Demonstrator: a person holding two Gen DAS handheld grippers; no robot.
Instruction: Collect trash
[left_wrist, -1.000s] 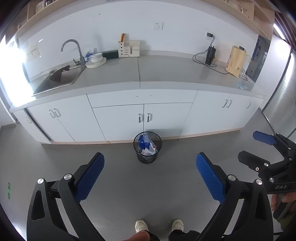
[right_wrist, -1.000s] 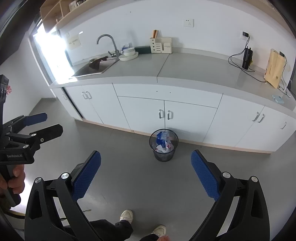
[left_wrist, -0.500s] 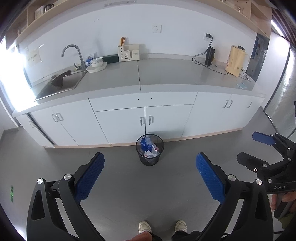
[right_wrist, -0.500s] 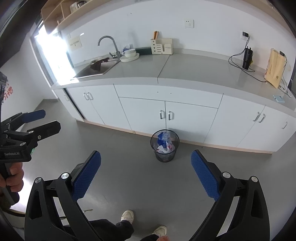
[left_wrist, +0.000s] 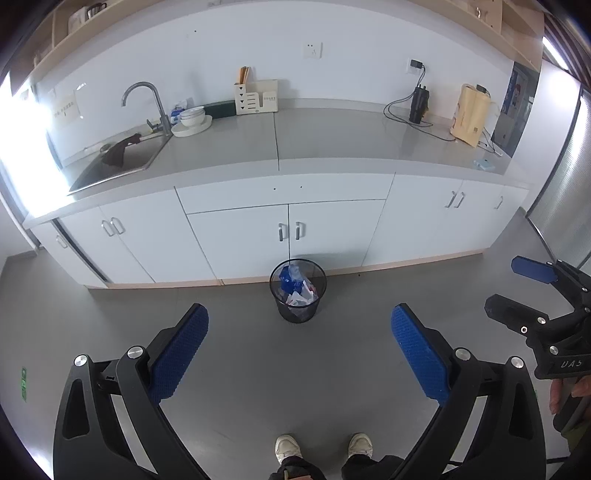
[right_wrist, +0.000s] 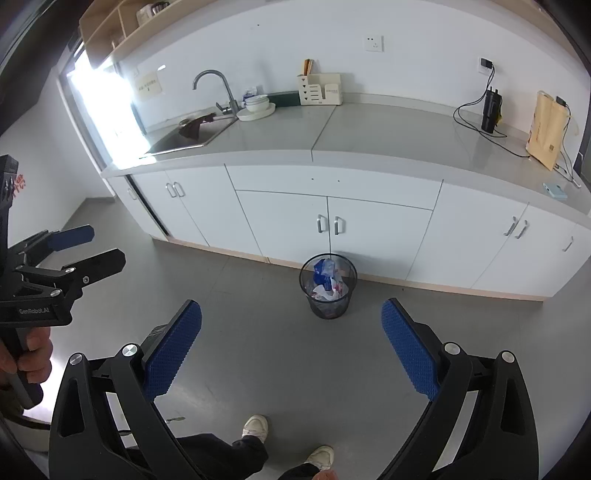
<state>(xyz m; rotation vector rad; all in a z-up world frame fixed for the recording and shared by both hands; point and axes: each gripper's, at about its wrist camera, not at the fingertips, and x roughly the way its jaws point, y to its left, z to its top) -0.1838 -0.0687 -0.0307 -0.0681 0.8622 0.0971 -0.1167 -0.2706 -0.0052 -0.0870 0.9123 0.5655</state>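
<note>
black mesh bin (left_wrist: 298, 295), crumpled trash (left_wrist: 295, 286) inside

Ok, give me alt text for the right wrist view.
The open right gripper frames a mesh trash bin holding wrappers, standing on grey floor before white cabinets. The open left gripper shows at left.

The left tool (right_wrist: 79, 254), seen at the left edge of the right wrist view, bears "GenRobot.AI" on its black body. The right tool (left_wrist: 517, 288), seen from the left wrist, shows letters like "UAS". The wall notice's (right_wrist: 147, 85) writing is illegible.
</note>
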